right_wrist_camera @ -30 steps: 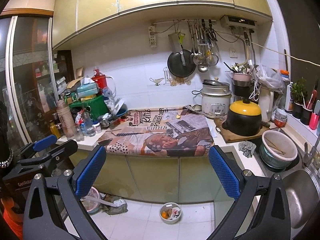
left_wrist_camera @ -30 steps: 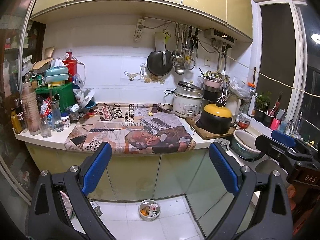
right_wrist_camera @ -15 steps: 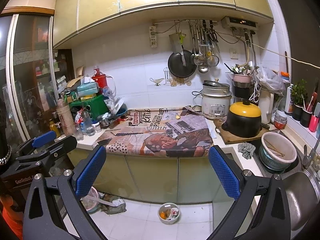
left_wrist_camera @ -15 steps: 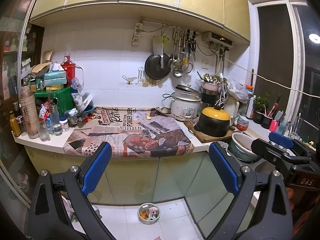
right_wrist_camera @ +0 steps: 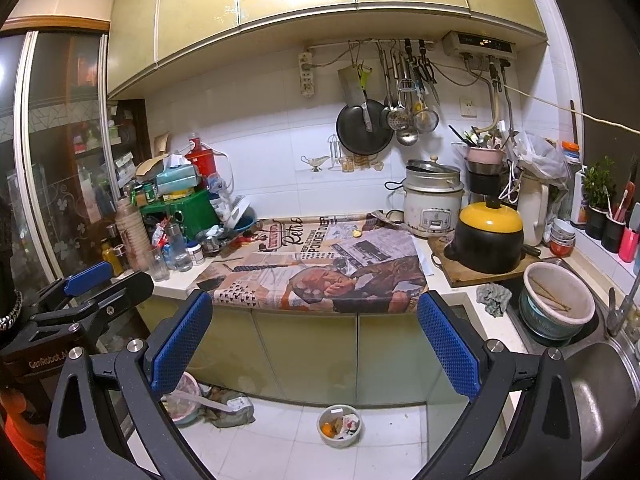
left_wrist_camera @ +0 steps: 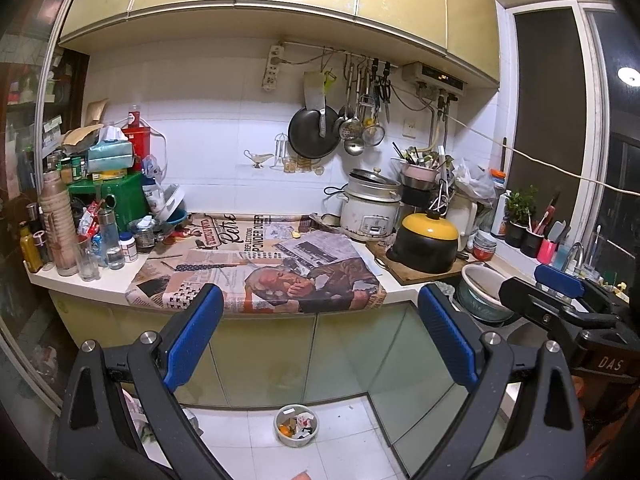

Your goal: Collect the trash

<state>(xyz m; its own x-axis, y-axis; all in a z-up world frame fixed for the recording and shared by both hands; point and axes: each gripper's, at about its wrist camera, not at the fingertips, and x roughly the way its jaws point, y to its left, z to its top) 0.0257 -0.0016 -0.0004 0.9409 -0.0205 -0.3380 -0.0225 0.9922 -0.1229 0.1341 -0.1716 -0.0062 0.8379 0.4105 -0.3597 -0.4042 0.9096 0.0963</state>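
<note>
i held both the left gripper [left_wrist_camera: 320,320] and right gripper [right_wrist_camera: 316,328] wide open and empty, scraps in the floor bowl [right_wrist_camera: 340,426] uncollected.

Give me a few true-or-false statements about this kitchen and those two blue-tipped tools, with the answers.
1. Both grippers, left and right, are open and hold nothing. True.
2. The bowl of scraps stands on the counter. False: it stands on the floor, in front of the cabinets.
3. A newspaper covers the middle of the counter. True.
4. The black pot has a red lid. False: the lid is yellow.
5. A black pan hangs on the wall. True.
6. The rice cooker stands left of the newspaper. False: it stands right of it, beside the pot.
</note>
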